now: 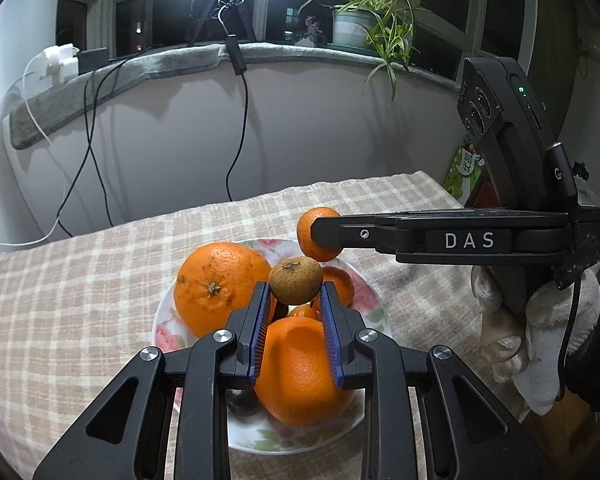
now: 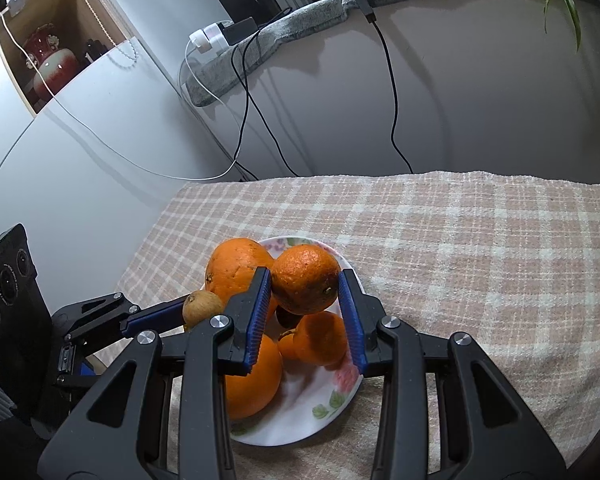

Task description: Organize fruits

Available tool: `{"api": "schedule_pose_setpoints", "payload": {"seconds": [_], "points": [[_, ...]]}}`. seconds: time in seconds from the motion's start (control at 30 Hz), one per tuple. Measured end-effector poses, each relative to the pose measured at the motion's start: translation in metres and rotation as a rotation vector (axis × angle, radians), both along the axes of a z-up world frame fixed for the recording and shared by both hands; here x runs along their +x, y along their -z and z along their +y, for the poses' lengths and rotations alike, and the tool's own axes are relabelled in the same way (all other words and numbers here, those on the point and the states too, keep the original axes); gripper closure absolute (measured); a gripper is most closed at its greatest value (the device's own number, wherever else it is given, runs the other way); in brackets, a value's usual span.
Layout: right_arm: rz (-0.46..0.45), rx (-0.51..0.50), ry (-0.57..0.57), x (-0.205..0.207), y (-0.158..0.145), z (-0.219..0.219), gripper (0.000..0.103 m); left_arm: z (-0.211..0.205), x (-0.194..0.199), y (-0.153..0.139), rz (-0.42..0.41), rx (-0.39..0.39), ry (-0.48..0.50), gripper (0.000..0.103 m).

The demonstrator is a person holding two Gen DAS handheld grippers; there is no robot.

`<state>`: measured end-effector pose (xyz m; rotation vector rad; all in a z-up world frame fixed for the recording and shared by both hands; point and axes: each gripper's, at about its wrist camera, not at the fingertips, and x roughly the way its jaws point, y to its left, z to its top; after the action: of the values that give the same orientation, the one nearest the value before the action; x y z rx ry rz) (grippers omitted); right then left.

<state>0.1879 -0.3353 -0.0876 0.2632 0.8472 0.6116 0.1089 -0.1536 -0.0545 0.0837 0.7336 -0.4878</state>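
Observation:
A floral plate (image 1: 168, 330) (image 2: 324, 412) on the checked cloth carries two large oranges (image 1: 216, 284) (image 1: 300, 372) and smaller mandarins (image 1: 338, 280). Above it, my left gripper (image 1: 295, 294) is shut on a small brownish-green round fruit (image 1: 295, 280), which shows at the left of the right wrist view too (image 2: 202, 307). My right gripper (image 2: 305, 284) is shut on a small orange (image 2: 305, 278) held over the plate's far side; the left wrist view has it (image 1: 316, 232) at the tip of the right gripper's finger (image 1: 332, 234). A dark fruit (image 1: 242, 402) lies half hidden under the left jaws.
The checked cloth (image 2: 480, 248) covers the table out to its far and right edges. A gloved hand (image 1: 540, 332) holds the right gripper's handle. Black and white cables (image 1: 240, 128) hang down the wall behind, under a sill with a potted plant (image 1: 364, 24).

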Motion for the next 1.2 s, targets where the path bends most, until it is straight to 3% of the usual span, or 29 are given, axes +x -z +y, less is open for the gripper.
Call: {"api": "schedule_pose_setpoints", "payload": {"seconds": [0.53, 0.7, 0.77, 0.83, 0.93, 1.0, 1.07, 1.2], "points": [[-0.019, -0.013, -0.006, -0.002, -0.007, 0.005, 0.066, 0.006, 0.002, -0.001, 0.008, -0.014, -0.013, 0.077], [-0.032, -0.028, -0.004, -0.005, -0.009, 0.006, 0.065, 0.009, 0.0, -0.005, 0.002, -0.02, -0.024, 0.063], [-0.038, -0.032, 0.0, -0.007, -0.01, 0.005, 0.053, 0.01, -0.001, -0.005, 0.0, -0.018, -0.026, 0.062], [-0.051, -0.037, 0.008, -0.009, -0.012, 0.004, 0.043, 0.011, -0.001, -0.006, -0.001, -0.018, -0.03, 0.054], [-0.066, -0.05, 0.018, -0.012, -0.015, 0.002, 0.04, 0.012, -0.003, -0.007, -0.002, -0.021, -0.036, 0.049], [-0.078, -0.06, 0.027, -0.015, -0.017, 0.001, 0.034, 0.014, -0.003, -0.008, -0.002, -0.021, -0.041, 0.04], [-0.094, -0.069, 0.03, -0.018, -0.019, 0.001, 0.028, 0.015, -0.003, -0.008, -0.001, -0.022, -0.045, 0.039], [-0.113, -0.09, 0.037, -0.025, -0.023, 0.001, 0.028, 0.018, -0.003, -0.007, 0.004, -0.026, -0.056, 0.037]]}}
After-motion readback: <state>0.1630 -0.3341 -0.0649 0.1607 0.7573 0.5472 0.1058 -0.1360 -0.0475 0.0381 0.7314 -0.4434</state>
